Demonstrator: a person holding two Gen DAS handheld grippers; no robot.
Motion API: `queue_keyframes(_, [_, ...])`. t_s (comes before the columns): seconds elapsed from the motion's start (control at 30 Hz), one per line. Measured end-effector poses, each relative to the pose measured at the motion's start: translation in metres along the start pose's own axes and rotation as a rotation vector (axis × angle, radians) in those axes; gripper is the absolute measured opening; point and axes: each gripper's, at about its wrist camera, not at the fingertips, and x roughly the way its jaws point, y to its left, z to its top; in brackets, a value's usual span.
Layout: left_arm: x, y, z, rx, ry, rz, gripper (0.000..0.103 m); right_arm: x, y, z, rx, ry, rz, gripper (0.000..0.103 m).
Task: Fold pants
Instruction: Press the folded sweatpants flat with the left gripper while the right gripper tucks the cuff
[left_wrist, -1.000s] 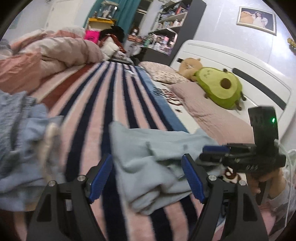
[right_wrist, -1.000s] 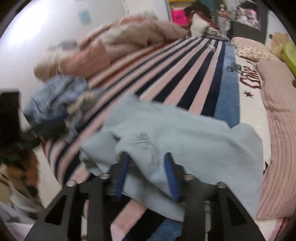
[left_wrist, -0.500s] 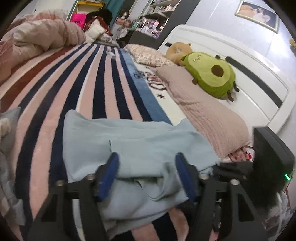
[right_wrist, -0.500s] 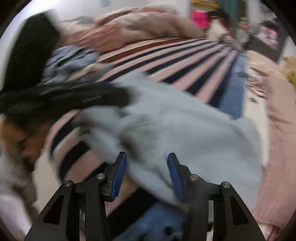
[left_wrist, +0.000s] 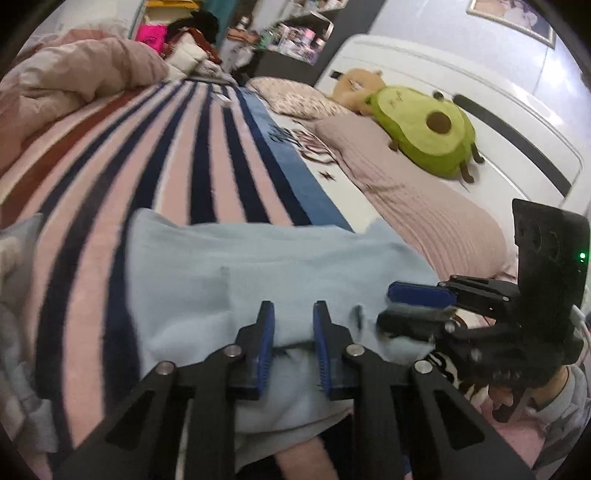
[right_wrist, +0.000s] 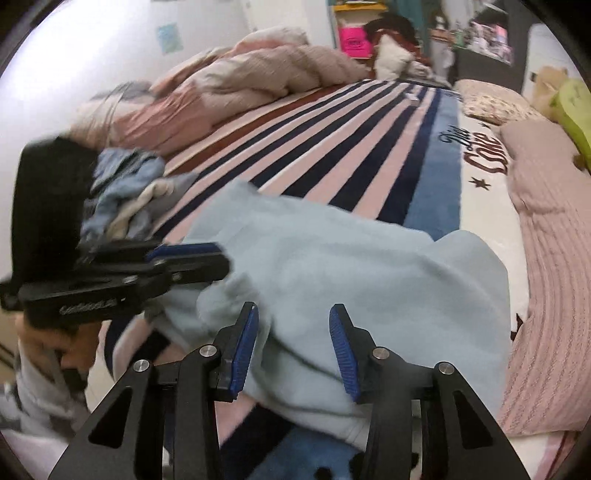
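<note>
Bedroom scene, two wrist views. Light blue pants (left_wrist: 266, 266) lie crumpled across the near edge of the bed, on a striped blanket (left_wrist: 207, 155) w/ pink, navy and blue bands.

Left gripper (left_wrist: 293, 332): jaws have just been closing and now stand narrow, w/ a fold of the pants' near edge bunched between the blue pads (left_wrist: 266, 332); cloth fills the gap and the pads press on it. In the right-wrist view the same gripper (right_wrist: 207, 254) enters from the left, its tips at the pants' left edge.

Right gripper (right_wrist: 293, 332): jaws moderately apart, closing a little, over a raised fold of pants; fabric sits between the pads (right_wrist: 245, 339) but whether they pinch it cannot be told. In the left-wrist view this gripper (left_wrist: 413, 306) reaches in from the right, tips at the pants' right side, w/ a green light on its body.

Surroundings: pile of other clothes (right_wrist: 125, 195) just left of the pants; pink duvet (right_wrist: 258, 74) heaped at the far left; avocado plush (left_wrist: 421, 129) and a pink ribbed pillow (left_wrist: 424, 214) by the white headboard (left_wrist: 480, 96); a person's grey sleeve (left_wrist: 561, 417) at lower right
</note>
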Motion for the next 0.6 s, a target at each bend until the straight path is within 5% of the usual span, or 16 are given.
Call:
queue_keyframes(0.17, [-0.017,0.016,-0.005,-0.017,-0.024,-0.012,0.027,0.023,0.018,0.009,-0.182,-0.001,-0.216,0.036])
queue_keyframes(0.33, [-0.03,0.022,-0.009,-0.01,-0.055,-0.008,0.043,0.03,0.037,-0.001,-0.257,0.044,-0.099,0.027])
queue_keyframes(0.47, [-0.033,0.027,-0.012,-0.021,-0.063,-0.02,0.044,0.025,0.041,-0.006,-0.276,0.062,-0.005,0.027])
queue_keyframes(0.6, [-0.036,0.034,-0.014,-0.034,-0.071,-0.009,0.044,0.025,0.048,-0.005,-0.308,0.051,-0.023,0.035])
